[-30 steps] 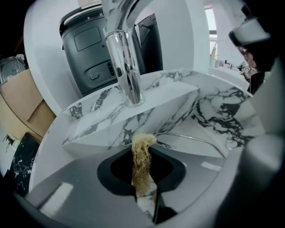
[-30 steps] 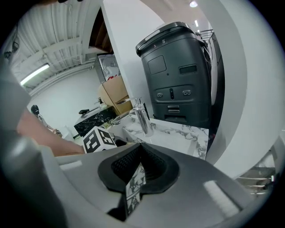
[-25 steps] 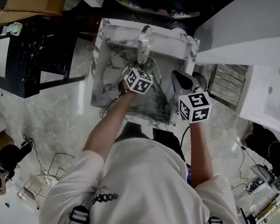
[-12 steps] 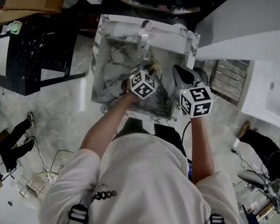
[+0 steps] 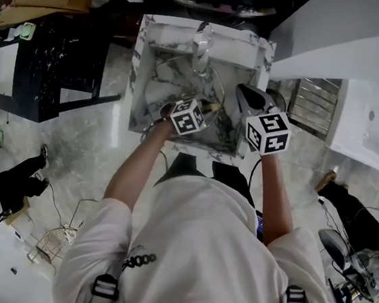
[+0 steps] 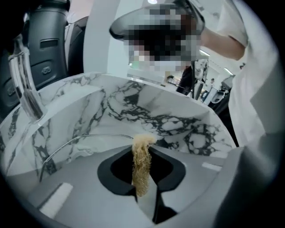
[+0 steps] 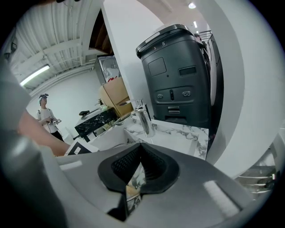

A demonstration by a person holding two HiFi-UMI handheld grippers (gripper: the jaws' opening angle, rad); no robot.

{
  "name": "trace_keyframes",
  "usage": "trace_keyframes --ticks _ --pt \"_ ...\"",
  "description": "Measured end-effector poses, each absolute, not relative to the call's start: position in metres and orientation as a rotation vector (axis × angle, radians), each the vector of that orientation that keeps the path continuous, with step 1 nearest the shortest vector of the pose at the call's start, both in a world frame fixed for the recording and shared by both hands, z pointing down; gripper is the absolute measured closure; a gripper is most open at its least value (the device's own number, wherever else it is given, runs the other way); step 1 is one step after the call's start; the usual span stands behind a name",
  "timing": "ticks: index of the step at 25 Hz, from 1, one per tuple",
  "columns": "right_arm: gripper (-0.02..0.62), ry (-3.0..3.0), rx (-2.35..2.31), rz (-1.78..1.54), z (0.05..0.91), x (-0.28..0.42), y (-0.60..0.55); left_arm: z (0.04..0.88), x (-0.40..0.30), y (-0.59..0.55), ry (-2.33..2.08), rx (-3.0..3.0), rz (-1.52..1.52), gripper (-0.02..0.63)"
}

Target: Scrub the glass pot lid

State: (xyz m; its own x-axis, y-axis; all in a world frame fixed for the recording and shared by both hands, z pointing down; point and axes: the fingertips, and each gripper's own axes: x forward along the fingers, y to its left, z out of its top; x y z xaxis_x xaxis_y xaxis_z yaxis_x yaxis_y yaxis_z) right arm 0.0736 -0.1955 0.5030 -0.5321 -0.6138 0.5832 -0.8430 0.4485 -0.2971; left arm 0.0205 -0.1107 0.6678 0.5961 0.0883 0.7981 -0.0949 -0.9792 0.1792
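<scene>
The glass pot lid (image 5: 214,82) stands in the marble sink (image 5: 140,74); its thin metal rim (image 6: 89,138) arcs in front of my left gripper. My left gripper (image 5: 204,108) (image 6: 141,149) is shut on a tan fibrous scrubber (image 6: 141,164), which sticks up by the lid's rim. At the sink's right side my right gripper (image 5: 245,96) (image 7: 139,149) has its jaws shut, with a sliver of the lid's clear edge between them. Most of the glass is hard to make out against the marble.
A chrome faucet (image 5: 202,43) (image 7: 144,120) rises at the sink's back edge. A dark appliance (image 7: 182,75) stands behind the sink. There is a black marble table (image 5: 50,63) to the left and a white counter (image 5: 369,127) to the right. A person (image 5: 9,181) stands on the floor at left.
My left gripper has drawn back from the faucet toward the sink's near edge with the scrubber. The right gripper has held its place at the sink's right side.
</scene>
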Motion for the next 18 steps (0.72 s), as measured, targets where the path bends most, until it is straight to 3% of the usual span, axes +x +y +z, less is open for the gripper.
trace_keyframes --ticks 18 --pt "0.592 -2.345 1.189 0.799 0.5 0.052 -0.178 0.659 -0.066 -0.037 0.764 2.381 1.589 0.552"
